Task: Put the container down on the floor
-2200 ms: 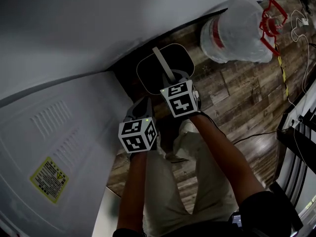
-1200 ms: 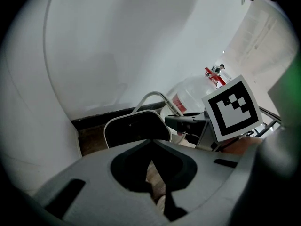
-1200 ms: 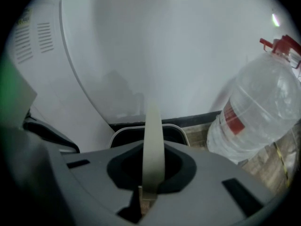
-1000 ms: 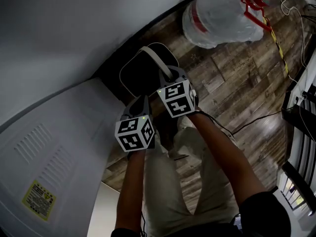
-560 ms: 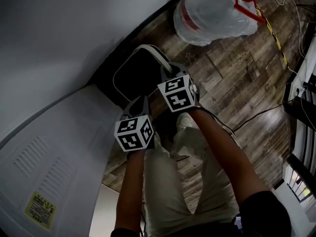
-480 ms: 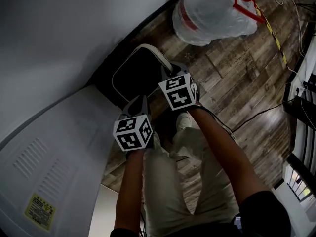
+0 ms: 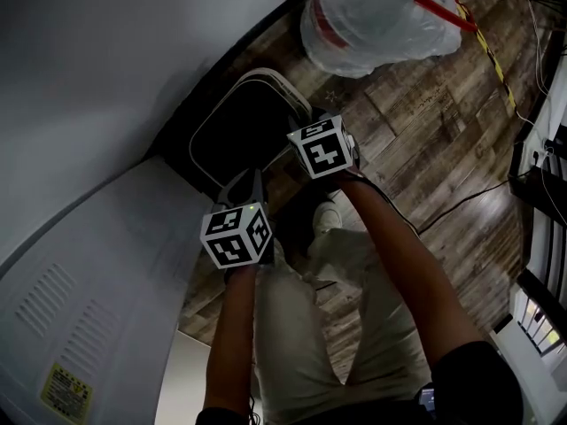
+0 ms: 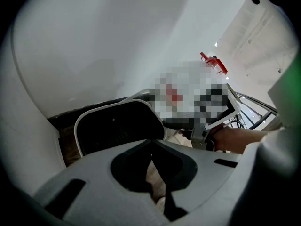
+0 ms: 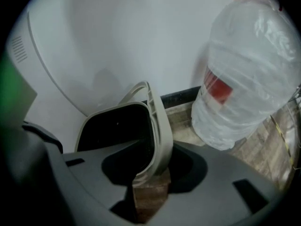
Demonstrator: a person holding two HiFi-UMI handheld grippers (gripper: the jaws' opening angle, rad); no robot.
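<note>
The container [image 7: 239, 127] is a dark bin with a pale rim and a pale hoop handle [image 7: 282, 91], low by the wooden floor at the foot of the white wall. My right gripper [image 7: 306, 120] hangs at its right rim. In the right gripper view the handle [image 9: 157, 126] still runs down between the jaws of the right gripper [image 9: 150, 182], which have just been opening; floor shows in the gap. My left gripper [image 7: 252, 180] hovers nearer me, shut and empty, and its own view looks over the left gripper [image 8: 155, 178] onto the bin [image 8: 117, 126].
A big clear water bottle with a red label [image 7: 381, 16] stands right of the bin, also close in the right gripper view [image 9: 249, 79]. A white appliance [image 7: 89, 282] fills the left. Cables [image 7: 523, 25] and a rack lie at the right; my legs are below.
Both grippers have sunk toward the floor. The handle, upright in the right gripper before, now leans lower toward the rim, and the right gripper sits further right of the bin.
</note>
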